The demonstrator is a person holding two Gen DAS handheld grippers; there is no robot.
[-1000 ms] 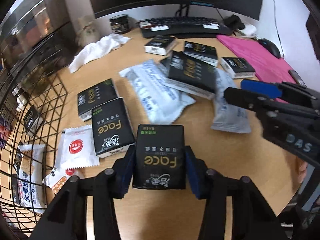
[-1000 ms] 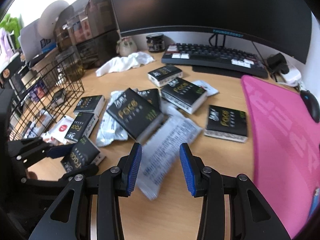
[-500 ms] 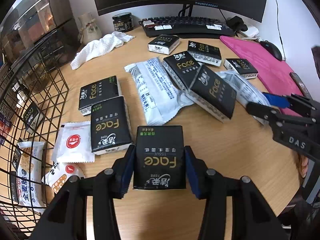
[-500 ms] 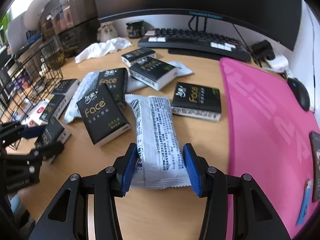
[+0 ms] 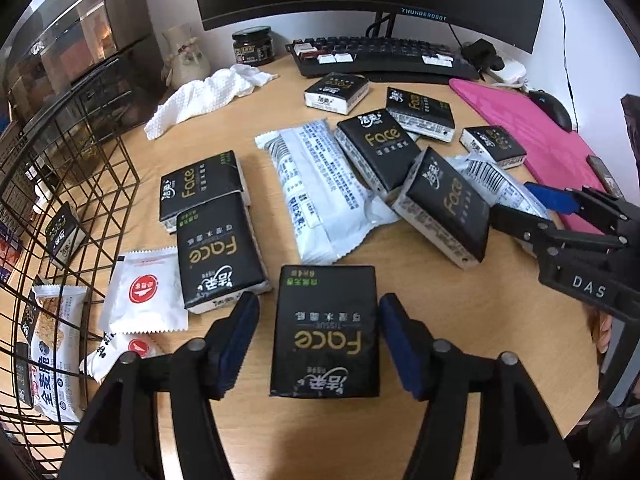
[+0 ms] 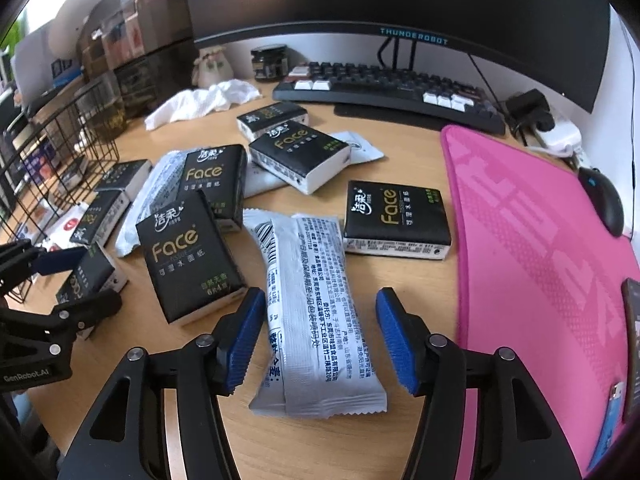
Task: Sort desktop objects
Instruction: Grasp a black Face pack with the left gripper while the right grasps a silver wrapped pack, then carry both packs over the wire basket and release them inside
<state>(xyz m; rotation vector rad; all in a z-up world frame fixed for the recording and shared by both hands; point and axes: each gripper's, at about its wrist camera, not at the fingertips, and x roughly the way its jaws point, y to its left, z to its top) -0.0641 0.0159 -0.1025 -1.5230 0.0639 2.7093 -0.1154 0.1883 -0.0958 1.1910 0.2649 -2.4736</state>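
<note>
Several black "Face" tissue packs and white snack packets lie scattered on the wooden desk. My left gripper [image 5: 320, 340] is open, its blue pads apart on either side of a black tissue pack [image 5: 325, 330] that lies flat on the desk. My right gripper [image 6: 320, 334] is open around a white snack packet [image 6: 312, 312] that rests on the desk between the pads. The right gripper also shows in the left wrist view [image 5: 532, 210], and the left gripper in the right wrist view [image 6: 76, 278].
A black wire basket [image 5: 48, 216] with snack packets stands at the left. A pink mat [image 6: 532, 264] with a mouse [image 6: 604, 200] covers the right. A keyboard [image 6: 392, 94], a monitor, a jar [image 5: 253, 46] and a white cloth [image 5: 208, 98] are at the back.
Both grippers opened: the left let go of the black tissue pack, the right let go of the white snack packet, which now lies on the desk.
</note>
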